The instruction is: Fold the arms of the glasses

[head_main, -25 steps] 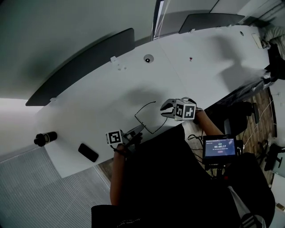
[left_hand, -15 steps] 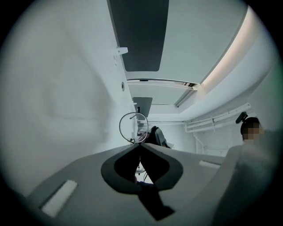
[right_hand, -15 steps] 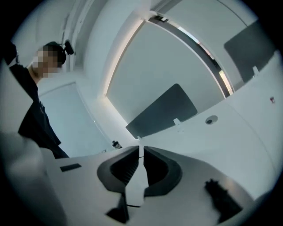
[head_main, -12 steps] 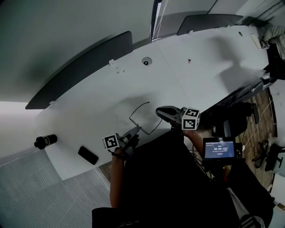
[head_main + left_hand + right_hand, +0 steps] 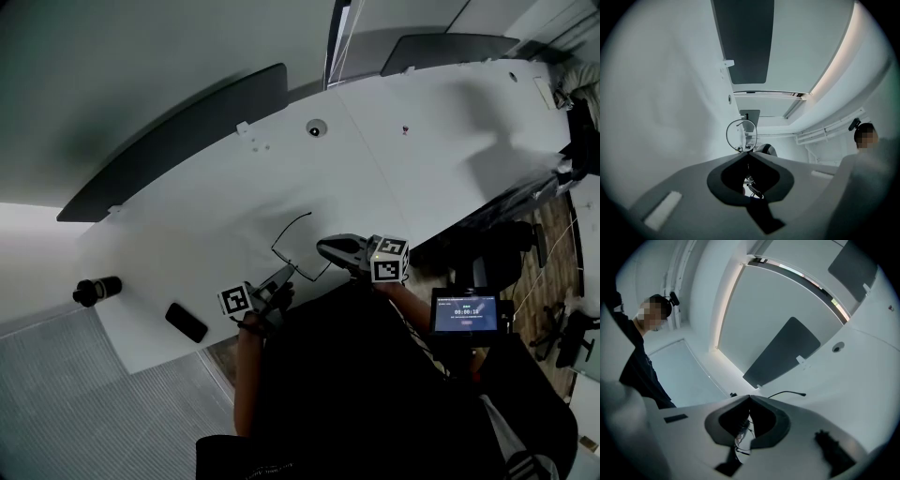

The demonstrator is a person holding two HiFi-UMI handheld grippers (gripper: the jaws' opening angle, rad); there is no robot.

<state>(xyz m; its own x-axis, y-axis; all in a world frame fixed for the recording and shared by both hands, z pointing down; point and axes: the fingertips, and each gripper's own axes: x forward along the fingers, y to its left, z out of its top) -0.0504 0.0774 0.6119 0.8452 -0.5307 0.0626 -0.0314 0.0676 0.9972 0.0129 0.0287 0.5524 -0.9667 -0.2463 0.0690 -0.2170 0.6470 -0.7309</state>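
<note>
Thin black wire glasses (image 5: 292,246) hang just above the white table (image 5: 422,141), close to its near edge. My left gripper (image 5: 283,278) is shut on the frame. In the left gripper view a round lens (image 5: 740,135) stands just past the closed tips (image 5: 746,152). My right gripper (image 5: 325,249) lies rolled on its side at the glasses' right end, with its jaws shut where the near arm ends. In the right gripper view the far arm (image 5: 787,393) sticks out beyond the closed tips (image 5: 750,397). The pinch itself is hidden.
A black flat device (image 5: 186,322) and a black cylinder (image 5: 97,290) sit on the table's left end. A round grommet (image 5: 316,127) is set farther back. Dark panels (image 5: 178,131) line the far edge. A small lit screen (image 5: 465,310) hangs at the right, below the table edge.
The right gripper went from open and upright to rolled on its side with the jaws closed at the glasses' right end. It also shifted left. The left gripper barely moved.
</note>
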